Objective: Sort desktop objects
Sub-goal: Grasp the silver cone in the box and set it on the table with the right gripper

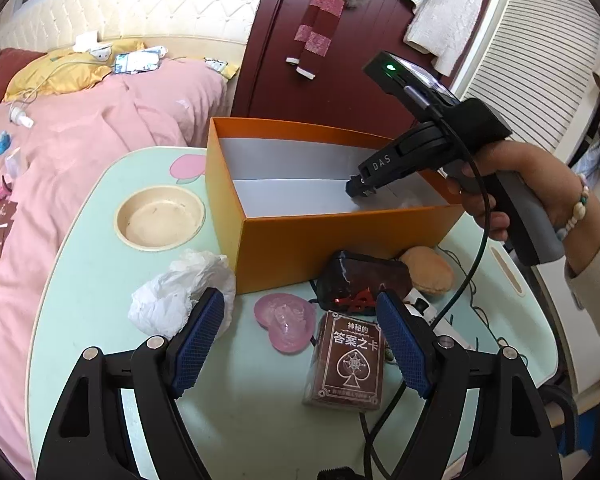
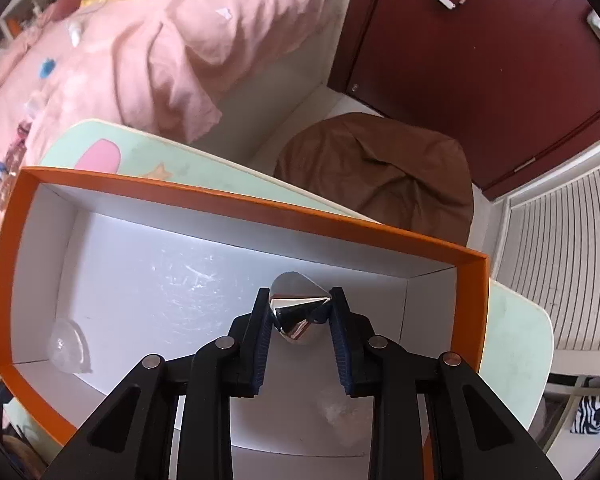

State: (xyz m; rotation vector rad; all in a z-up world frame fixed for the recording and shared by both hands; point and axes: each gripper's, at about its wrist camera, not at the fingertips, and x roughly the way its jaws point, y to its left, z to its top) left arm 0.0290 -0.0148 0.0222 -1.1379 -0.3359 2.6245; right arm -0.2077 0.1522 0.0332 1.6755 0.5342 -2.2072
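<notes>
The right gripper [image 2: 300,314] is reaching down into the orange box [image 1: 332,240], its fingers pinching a shiny silver cone [image 2: 296,316] just above the white floor, close to the box's far wall. A clear dome [image 2: 68,346] is lying in the box's left near corner. The box is sitting toward the far edge of the pale green table [image 1: 100,264]. The left gripper [image 1: 300,332] is hovering with its fingers spread wide and holding nothing, over the table's near edge, where a brown card box [image 1: 346,360] is lying just beside a pink heart [image 1: 286,326]. A dark pouch [image 1: 362,280] is resting against the orange box's near wall, with crumpled white paper [image 1: 180,292] at the box's near left corner.
</notes>
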